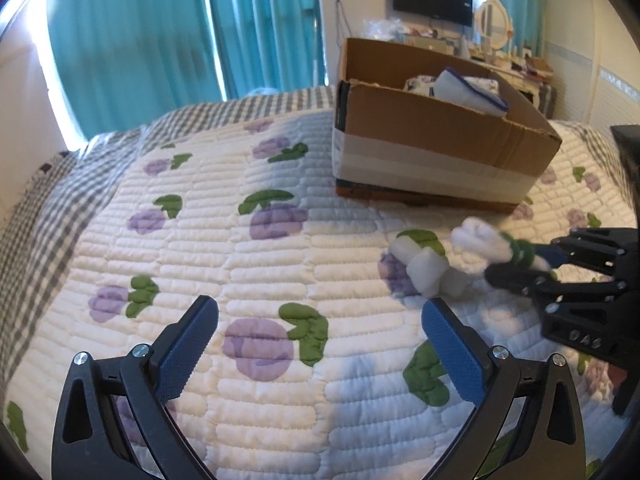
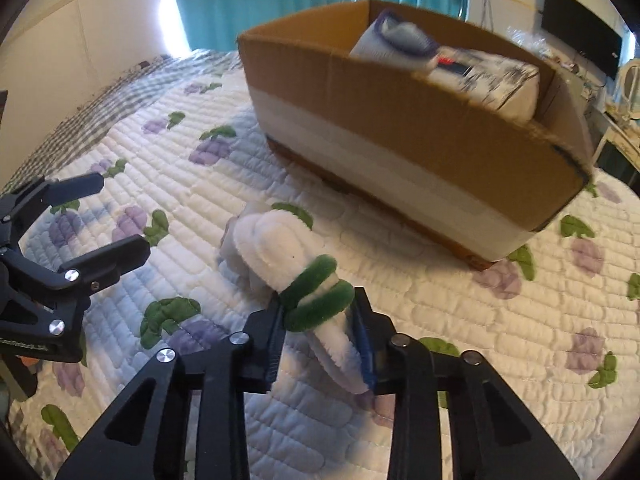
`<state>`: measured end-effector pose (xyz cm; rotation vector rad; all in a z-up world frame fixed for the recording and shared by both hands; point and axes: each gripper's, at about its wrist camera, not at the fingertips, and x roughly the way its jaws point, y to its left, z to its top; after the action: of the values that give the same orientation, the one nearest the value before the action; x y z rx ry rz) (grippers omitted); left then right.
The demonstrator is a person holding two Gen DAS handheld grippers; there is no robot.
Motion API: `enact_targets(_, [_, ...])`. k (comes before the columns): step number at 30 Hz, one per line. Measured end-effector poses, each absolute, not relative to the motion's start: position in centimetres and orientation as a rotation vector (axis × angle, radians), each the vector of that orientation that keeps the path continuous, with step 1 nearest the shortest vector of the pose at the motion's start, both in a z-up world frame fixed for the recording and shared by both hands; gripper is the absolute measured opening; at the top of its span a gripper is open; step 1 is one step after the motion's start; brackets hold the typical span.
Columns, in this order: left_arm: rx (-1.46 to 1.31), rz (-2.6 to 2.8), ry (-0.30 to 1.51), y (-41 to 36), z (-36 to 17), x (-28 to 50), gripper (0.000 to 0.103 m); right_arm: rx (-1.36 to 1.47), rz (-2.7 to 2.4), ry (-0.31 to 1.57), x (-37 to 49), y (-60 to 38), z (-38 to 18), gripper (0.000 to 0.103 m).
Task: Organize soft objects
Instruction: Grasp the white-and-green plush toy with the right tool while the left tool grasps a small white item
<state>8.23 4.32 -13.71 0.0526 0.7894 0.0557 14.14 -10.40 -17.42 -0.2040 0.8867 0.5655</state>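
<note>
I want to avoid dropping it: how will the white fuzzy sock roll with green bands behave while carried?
The sock roll looks plush and probably light. The right gripper pinches only its banded end, so the free end may droop. The fuzzy pile probably grips the pads well, so slipping seems unlikely. The left gripper is open.

I see daylight glaring past the curtains (image 1: 132, 40); the box (image 2: 400, 128) smears with motion blur, and edges bend fisheye-dark.
</note>
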Motion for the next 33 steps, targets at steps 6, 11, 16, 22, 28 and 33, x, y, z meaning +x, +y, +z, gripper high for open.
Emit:
enact_targets(6, [0.060,0.062,0.793,3.5,-13.5,7.8,0.103,-0.165,0.520,0.849,13.1,-12.4,-15.4,0.028])
enact_targets(11, [0.079,0.030,0.784,1.3,-12.7,7.8,0.103,-0.156,0.453,0.853,12.9,-14.1,-14.8,0.028])
enact_targets(16, [0.072,0.005,0.790,-1.0,-12.6,9.1,0.103,-0.151,0.390,0.864,13.3,-15.5,-14.6,0.028])
enact_targets(22, [0.078,-0.002,0.827,-2.6,-13.8,11.8,0.102,-0.145,0.352,0.893,13.6,-16.3,-15.1,0.028])
enact_targets(28, [0.070,-0.020,0.866,-3.2,-15.3,13.8,0.082,-0.156,0.345,0.904,13.8,-16.1,-15.4,0.028])
enact_targets(33, [0.022,-0.045,0.910,-2.9,-16.6,14.4,0.051,-0.157,0.332,0.891,13.7,-16.0,-15.1,0.028])
